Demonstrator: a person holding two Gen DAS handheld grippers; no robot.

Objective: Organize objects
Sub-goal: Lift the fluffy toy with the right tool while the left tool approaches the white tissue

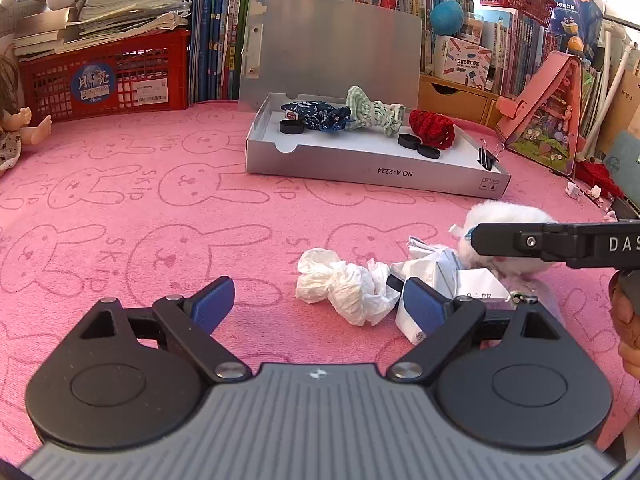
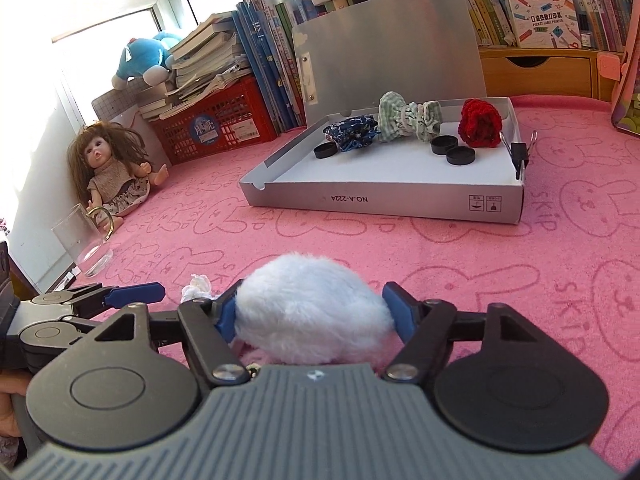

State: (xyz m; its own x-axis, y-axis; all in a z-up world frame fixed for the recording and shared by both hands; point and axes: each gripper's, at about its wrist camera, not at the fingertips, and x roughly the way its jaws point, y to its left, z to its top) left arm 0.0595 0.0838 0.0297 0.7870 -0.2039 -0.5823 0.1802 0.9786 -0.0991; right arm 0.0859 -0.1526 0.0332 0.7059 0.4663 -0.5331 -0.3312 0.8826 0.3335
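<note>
An open silver box [image 1: 376, 168] [image 2: 384, 200] holds a blue scrunchie [image 1: 320, 114], a green checked one [image 2: 408, 118], a red knitted one [image 2: 480, 122], three black caps and a binder clip [image 2: 520, 152]. My left gripper [image 1: 316, 304] is open and empty over the pink cloth, with crumpled white tissue [image 1: 344, 284] and folded paper [image 1: 436, 276] just ahead between its fingers. My right gripper [image 2: 312, 316] is shut on a white fluffy ball [image 2: 312, 316]; it shows in the left wrist view [image 1: 504, 216] behind the right gripper's finger.
A doll [image 2: 112, 168] and a clear glass cup [image 2: 84, 244] stand at the left. A red crate [image 1: 108, 76] with stacked books, rows of books and plush toys line the back. A pink case [image 1: 552, 116] leans at the right.
</note>
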